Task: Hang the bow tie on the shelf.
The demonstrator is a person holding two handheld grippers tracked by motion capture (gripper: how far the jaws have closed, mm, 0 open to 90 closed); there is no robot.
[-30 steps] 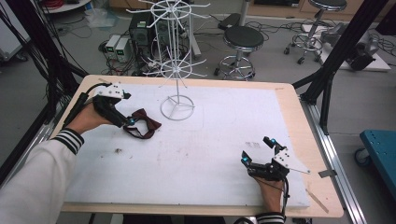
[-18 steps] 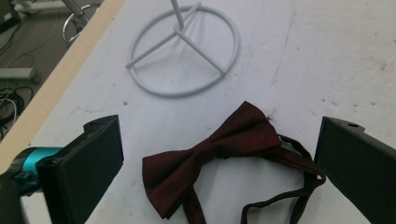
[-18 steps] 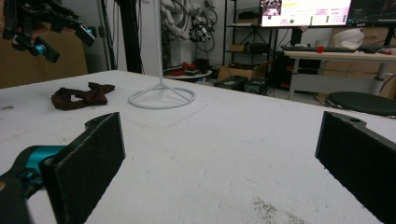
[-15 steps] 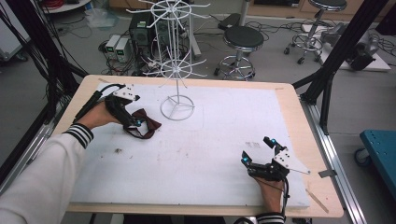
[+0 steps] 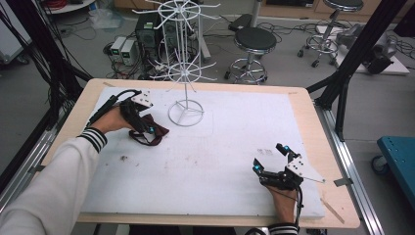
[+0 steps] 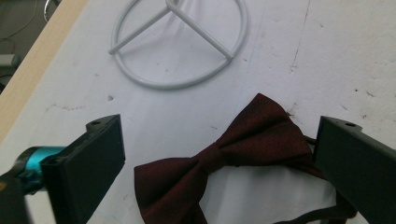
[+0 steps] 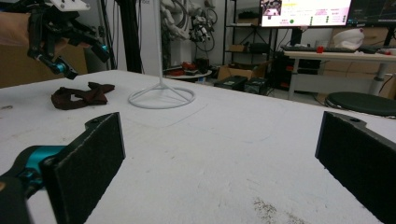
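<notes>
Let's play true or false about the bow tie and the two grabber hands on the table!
1. The bow tie is dark red. True.
2. The left gripper is clamped shut on it. False: its jaws stand open over it.
3. The right gripper holds a second bow tie. False: it is open, holding nothing.
4. The white wire stand has a round base resting on the table. True.
5. The bow tie hangs on the stand. False: it lies on the table beside it.
</notes>
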